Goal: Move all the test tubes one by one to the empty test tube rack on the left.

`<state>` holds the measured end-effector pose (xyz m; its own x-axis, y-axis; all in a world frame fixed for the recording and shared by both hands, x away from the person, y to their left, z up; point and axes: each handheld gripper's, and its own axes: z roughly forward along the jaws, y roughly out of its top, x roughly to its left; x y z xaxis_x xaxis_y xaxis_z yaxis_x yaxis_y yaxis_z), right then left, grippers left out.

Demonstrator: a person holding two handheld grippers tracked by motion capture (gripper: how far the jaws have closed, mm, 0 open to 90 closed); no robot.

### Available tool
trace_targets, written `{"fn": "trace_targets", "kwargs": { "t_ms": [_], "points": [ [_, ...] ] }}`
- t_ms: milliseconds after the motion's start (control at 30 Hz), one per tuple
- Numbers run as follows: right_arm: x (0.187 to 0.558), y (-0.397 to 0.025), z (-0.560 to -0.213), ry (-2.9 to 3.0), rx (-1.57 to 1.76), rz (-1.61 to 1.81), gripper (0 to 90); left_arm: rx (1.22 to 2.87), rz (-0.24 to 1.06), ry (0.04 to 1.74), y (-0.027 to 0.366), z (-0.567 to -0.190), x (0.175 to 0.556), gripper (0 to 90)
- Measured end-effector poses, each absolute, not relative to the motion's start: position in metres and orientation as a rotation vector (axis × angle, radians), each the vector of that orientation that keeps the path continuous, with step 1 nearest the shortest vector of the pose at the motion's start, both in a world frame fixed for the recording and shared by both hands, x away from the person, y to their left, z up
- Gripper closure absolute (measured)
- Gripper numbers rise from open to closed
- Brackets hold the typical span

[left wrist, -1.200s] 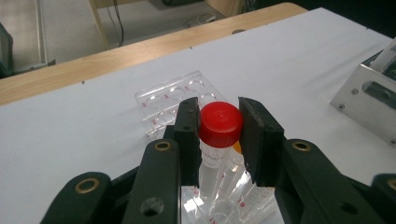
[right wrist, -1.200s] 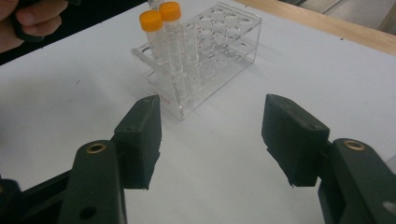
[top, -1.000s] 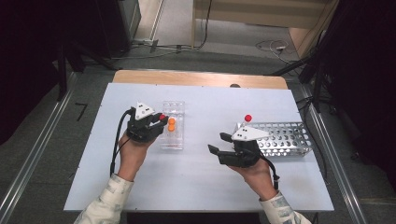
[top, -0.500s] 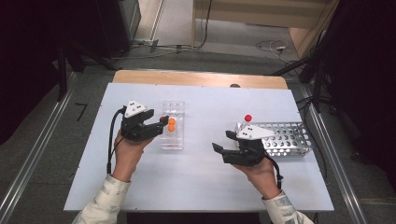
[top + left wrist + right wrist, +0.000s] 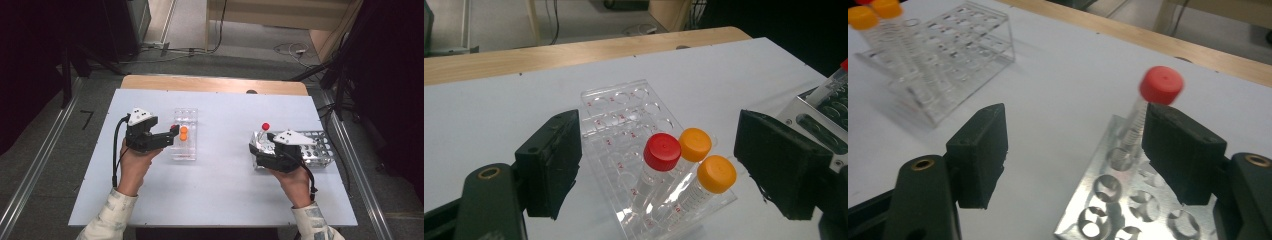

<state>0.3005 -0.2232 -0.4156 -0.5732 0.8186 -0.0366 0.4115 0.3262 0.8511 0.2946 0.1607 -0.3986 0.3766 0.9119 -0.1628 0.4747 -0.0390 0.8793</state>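
Clear plastic rack [image 5: 624, 130] on the white table [image 5: 220, 190], holding one red-capped tube [image 5: 659, 155] and two orange-capped tubes [image 5: 704, 165]; small red numerals beside its holes, too small to read. Left gripper [image 5: 659, 170] open around these tubes. Right gripper [image 5: 1073, 150] open beside a red-capped tube [image 5: 1158, 90] standing in the metal rack [image 5: 1128, 200].

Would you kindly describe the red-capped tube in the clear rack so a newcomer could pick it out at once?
On the white table, find the clear plastic rack in front of the left hand-held gripper. Three capped tubes cluster at its near end. The one wanted is the red-capped tube; its two neighbours, the orange-capped tubes, differ only in cap colour.
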Motion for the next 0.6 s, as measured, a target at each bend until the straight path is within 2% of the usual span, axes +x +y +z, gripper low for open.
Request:
{"fn": "trace_targets", "kwargs": {
  "t_ms": [100, 300, 600],
  "points": [
    [0.309, -0.226, -0.419, 2.088, 1.127, 1.13, 25.2, 1.67, 0.566, 1.243, 0.161, -0.398, 0.294, 19.6],
    [0.333, -0.223, -0.433, 2.06, 1.187, 1.086, 33.1, 1.671, 0.568, 1.237, 0.16, -0.398, 0.293, 19.9],
    [0.351, -0.22, -0.441, 2.062, 1.222, 1.072, 60.1, 1.673, 0.564, 1.238, 0.162, -0.398, 0.293, 20.0]
  ]
}}
